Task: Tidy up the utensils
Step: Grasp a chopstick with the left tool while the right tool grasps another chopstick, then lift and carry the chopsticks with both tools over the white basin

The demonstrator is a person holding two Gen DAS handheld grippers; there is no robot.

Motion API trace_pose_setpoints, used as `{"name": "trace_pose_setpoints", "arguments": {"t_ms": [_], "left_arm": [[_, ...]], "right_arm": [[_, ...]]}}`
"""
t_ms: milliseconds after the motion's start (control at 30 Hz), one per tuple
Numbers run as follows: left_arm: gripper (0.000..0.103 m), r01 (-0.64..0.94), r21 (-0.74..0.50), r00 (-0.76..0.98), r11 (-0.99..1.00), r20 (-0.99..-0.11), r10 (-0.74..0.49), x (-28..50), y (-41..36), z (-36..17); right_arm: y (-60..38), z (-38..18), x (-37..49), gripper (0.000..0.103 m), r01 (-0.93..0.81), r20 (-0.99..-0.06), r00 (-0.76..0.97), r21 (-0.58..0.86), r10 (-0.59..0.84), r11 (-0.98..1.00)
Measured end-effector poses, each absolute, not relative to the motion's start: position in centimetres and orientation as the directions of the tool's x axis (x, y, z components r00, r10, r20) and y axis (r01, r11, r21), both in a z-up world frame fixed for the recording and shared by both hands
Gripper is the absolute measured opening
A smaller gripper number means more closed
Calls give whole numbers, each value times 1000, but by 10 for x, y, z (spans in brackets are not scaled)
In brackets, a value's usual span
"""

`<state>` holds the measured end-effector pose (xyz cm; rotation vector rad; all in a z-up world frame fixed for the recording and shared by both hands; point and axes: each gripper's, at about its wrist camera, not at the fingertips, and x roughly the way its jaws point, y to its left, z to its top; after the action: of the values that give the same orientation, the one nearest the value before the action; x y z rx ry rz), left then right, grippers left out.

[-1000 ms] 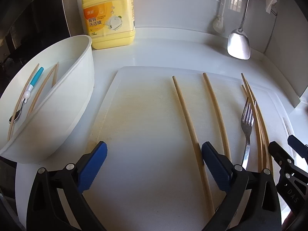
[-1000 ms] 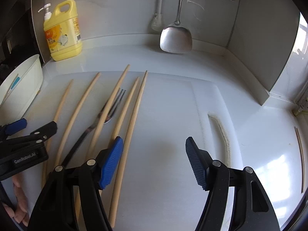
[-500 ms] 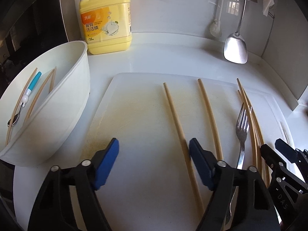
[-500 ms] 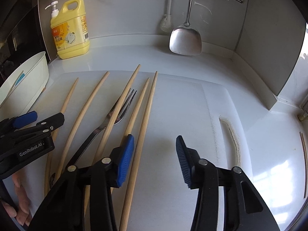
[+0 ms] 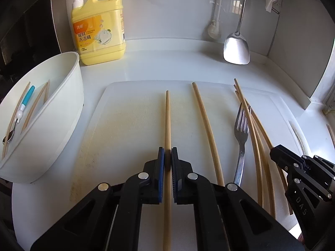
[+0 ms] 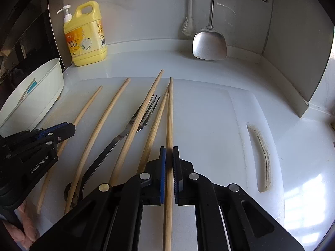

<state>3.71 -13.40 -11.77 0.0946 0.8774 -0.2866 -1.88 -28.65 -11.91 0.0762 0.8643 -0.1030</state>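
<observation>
Left gripper [image 5: 167,159] pinches the leftmost chopstick [image 5: 167,121], right gripper [image 6: 169,156] the rightmost chopstick [image 6: 170,113]; lift both level, clear of the fork [image 6: 134,123]

Chopsticks [image 5: 167,123]: pale wood or bamboo, smooth, matt. Fork [image 5: 241,125]: polished metal. Spatula [image 6: 209,45]: brushed metal, dull sheen. Board [image 6: 209,125]: white plastic, matt, scuffed and yellow-stained. Holder [image 5: 54,113]: white plastic, smooth. Bottle [image 5: 100,35]: glossy yellow plastic. Worktop [image 6: 146,62]: white, glossy.
</observation>
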Motion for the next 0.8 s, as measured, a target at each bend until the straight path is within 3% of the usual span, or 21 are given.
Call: {"name": "trace_pose_setpoints", "arguments": {"t_ms": [233, 467, 800], "left_arm": [[7, 273, -73, 578, 959, -785, -225, 30, -126, -114], [7, 249, -73, 584, 966, -785, -210, 17, -112, -71], [7, 107, -45, 623, 993, -775, -102, -12, -43, -2]], "right_arm": [[-300, -108, -32, 6, 152, -749, 662, 89, -35, 984], [-299, -67, -44, 6, 125, -736, 677, 107, -6, 986], [-253, 5, -41, 6, -81, -699, 699, 137, 154, 987]]}}
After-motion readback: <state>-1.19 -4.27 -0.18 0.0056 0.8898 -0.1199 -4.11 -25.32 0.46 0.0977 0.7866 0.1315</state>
